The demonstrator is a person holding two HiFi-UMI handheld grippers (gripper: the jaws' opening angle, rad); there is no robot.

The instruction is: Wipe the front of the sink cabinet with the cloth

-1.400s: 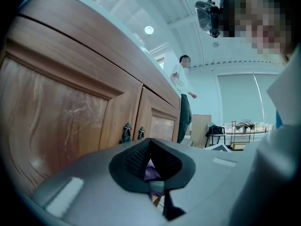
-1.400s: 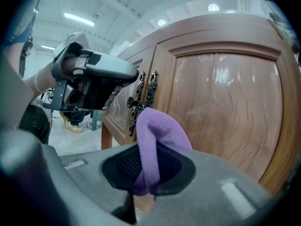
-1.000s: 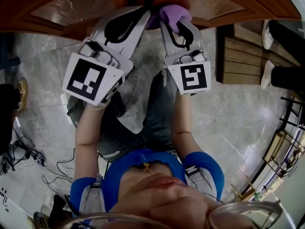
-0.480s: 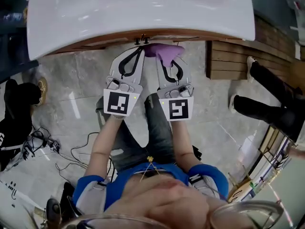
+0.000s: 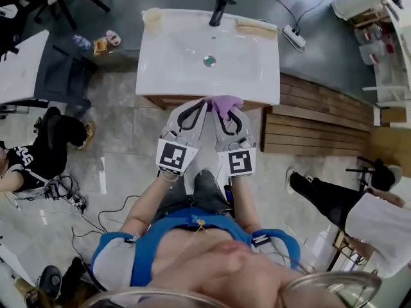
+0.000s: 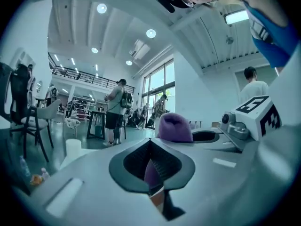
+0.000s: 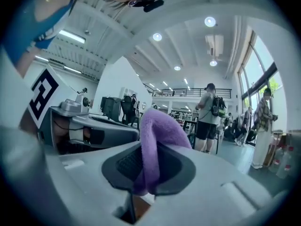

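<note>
The left gripper (image 6: 151, 166) is clamped on a thin fold of the purple cloth (image 7: 157, 131), a sliver of fabric showing between its closed dark pads. Just beside it, the right gripper (image 7: 148, 171) is closed on a thicker bunch of the same cloth, which rises out of its jaws in a rounded hump. Seen from the head view, the two grippers converge at their tips, their marker cubes toward the person, and the cloth is bunched between them at the near edge of the white sink (image 5: 173, 56). Below that edge only a narrow brown strip of the cabinet front (image 5: 172, 99) is visible; whether the cloth is pressing on it cannot be told from above.

A dark faucet (image 5: 220, 8) stands at the far side of the basin, with a pale cup (image 5: 152, 17) at the far left corner. A white power strip (image 5: 294, 38) lies on the floor beyond the sink's right corner. A slatted wooden platform (image 5: 314, 120) runs along the floor to the sink's right. The floor is grey marble-look tile, with cables (image 5: 64, 191) trailing at the left near a seated person in black (image 5: 45, 153). Another person in a white top (image 5: 366, 220) is at the lower right. Both gripper views look out across a bright hall where a person with a backpack (image 6: 115, 112) stands.
</note>
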